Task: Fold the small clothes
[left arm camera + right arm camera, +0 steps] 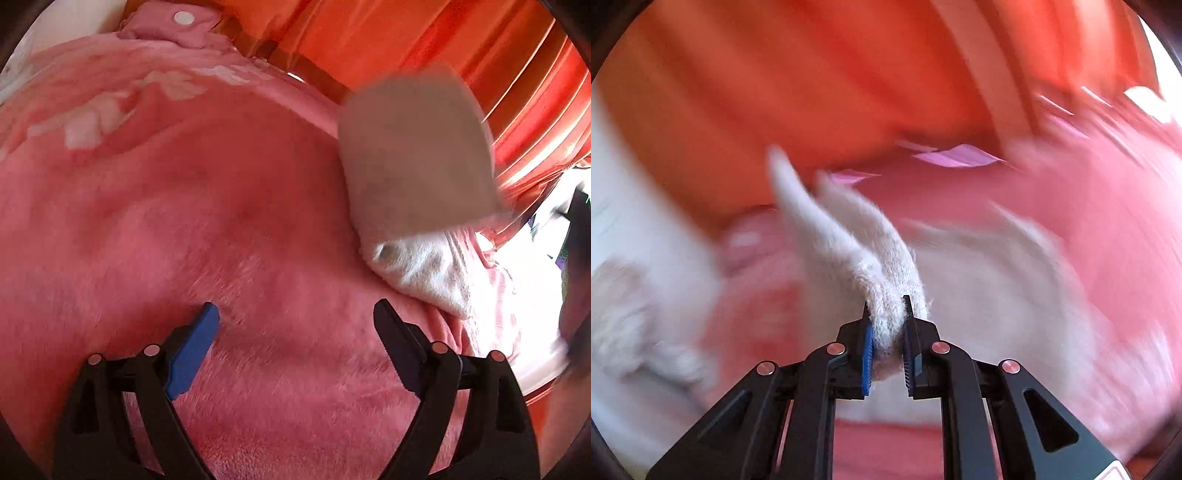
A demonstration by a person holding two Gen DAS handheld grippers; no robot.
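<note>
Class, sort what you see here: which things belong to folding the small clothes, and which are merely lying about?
Belonging to the job:
- white fuzzy garment, pinched in the right gripper
- left gripper, jaws apart, holding nothing

Merely lying about:
- pink blanket
- orange curtain
- pink pillow with white button

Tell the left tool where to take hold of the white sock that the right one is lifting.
Grip the sock at its free end, opposite the end pinched in the right tool. The open left tool over the pink blanket should come from its right and upward, where the sock hangs flat and unobstructed.
</note>
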